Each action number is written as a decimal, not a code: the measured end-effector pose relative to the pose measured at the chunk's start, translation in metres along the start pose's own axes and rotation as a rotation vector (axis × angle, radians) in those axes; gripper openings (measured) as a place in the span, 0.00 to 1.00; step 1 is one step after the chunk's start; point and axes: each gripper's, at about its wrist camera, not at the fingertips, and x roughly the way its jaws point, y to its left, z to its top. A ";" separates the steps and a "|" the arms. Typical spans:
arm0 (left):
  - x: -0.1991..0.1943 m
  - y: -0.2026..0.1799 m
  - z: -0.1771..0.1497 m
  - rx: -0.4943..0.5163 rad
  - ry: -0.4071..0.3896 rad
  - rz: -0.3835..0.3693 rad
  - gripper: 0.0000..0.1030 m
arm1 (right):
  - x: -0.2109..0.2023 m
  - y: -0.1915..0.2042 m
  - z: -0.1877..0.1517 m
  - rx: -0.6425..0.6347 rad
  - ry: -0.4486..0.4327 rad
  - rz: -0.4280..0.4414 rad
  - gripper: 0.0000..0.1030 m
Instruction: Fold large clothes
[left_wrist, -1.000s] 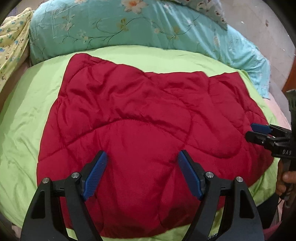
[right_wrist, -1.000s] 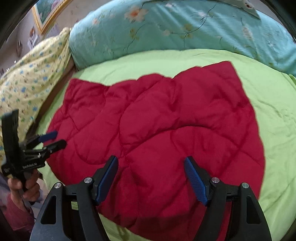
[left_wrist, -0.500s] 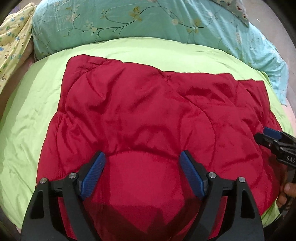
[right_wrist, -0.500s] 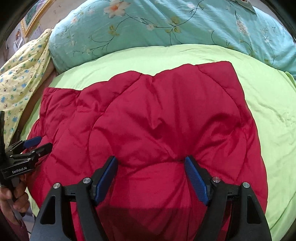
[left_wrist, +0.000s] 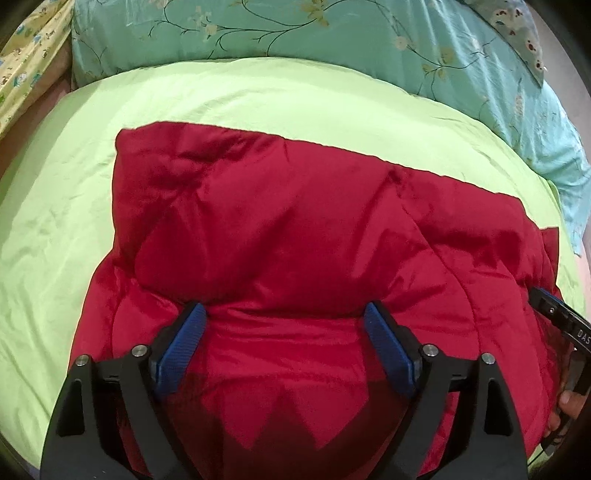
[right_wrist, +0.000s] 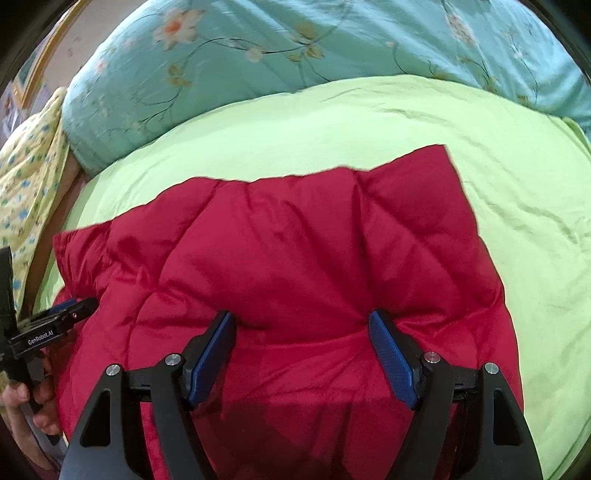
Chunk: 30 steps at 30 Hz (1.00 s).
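Looking along your left hand-held gripper (left_wrist: 284, 325), you have its jaws spread wide over the near part of the red quilted garment (left_wrist: 295, 229), and they have just been opening further. The blue pads (left_wrist: 183, 332) press down into the padding at either side of a bulge, but they do not pinch it, so nothing is gripped. The garment lies across the middle of the bed, on the green sheet (left_wrist: 55, 206), with its far edge straight and well short of the teal floral bedding (left_wrist: 332, 33) at the far edge of the bed. Your right hand-held gripper (left_wrist: 554, 314) comes in at the garment's right edge; the letters "DAS" can be read on it, and the rest is cut off.

From the right hand-held gripper (right_wrist: 301, 332), you see the same garment (right_wrist: 295, 251) lying as a compact, roughly rectangular block, so I judge at least one fold already made and being flattened now. These jaws stand wide apart too, tips sunk into the fabric and clamping nothing. Your left hand-held gripper (right_wrist: 70, 308) shows at the garment's left edge, marked "GenRobot.AI". A yellow patterned cloth (right_wrist: 26, 177) lies at the bed's far left corner. What seems left is any further fold and a last smoothing.
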 end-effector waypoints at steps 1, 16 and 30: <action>0.003 0.000 0.002 -0.004 0.000 -0.001 0.89 | 0.001 -0.002 0.001 0.009 0.000 0.005 0.75; 0.008 0.007 0.000 -0.011 -0.028 -0.017 0.92 | 0.012 -0.015 0.000 0.052 -0.038 0.052 0.77; -0.075 0.010 -0.059 0.063 -0.097 -0.033 0.92 | 0.014 -0.020 0.001 0.044 -0.040 0.066 0.78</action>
